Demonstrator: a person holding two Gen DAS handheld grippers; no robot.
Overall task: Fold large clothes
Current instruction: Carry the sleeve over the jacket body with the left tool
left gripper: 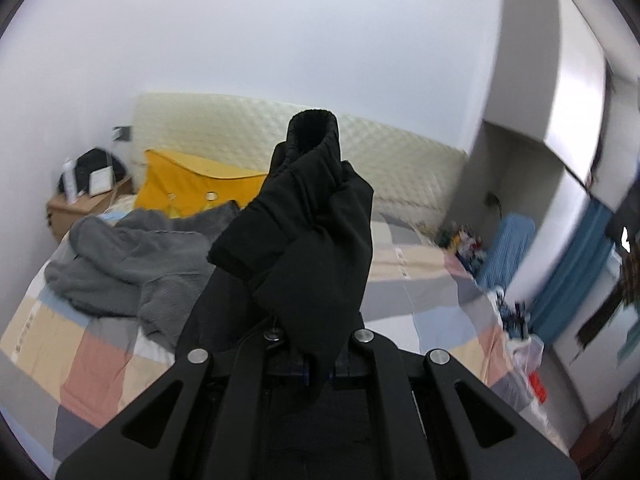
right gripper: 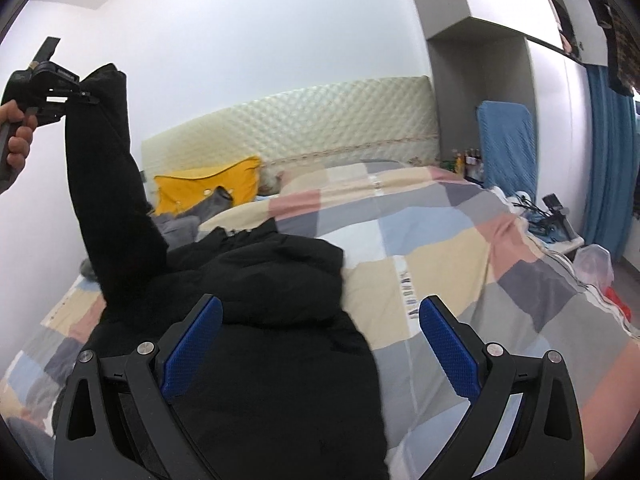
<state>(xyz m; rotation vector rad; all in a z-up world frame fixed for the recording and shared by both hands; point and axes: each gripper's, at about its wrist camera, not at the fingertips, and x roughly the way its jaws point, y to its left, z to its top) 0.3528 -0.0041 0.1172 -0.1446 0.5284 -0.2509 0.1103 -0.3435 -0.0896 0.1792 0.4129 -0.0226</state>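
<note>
Right tool (right gripper: 320, 344) gapes over black jacket (right gripper: 256, 320); left tool (right gripper: 86, 98) clamps its raised sleeve (right gripper: 108, 184)

Right gripper (right gripper: 320, 344) jaws stand wide apart, nothing between the blue pads (right gripper: 192, 348), above a black jacket (right gripper: 260, 300) lying on the checked bedcover (right gripper: 460, 248). Far left, the left gripper (right gripper: 86, 98), in a hand (right gripper: 16, 136), is clamped on the raised sleeve (right gripper: 108, 184). Yellow pillow (right gripper: 212, 184) lies by the headboard (right gripper: 320, 128).
</note>
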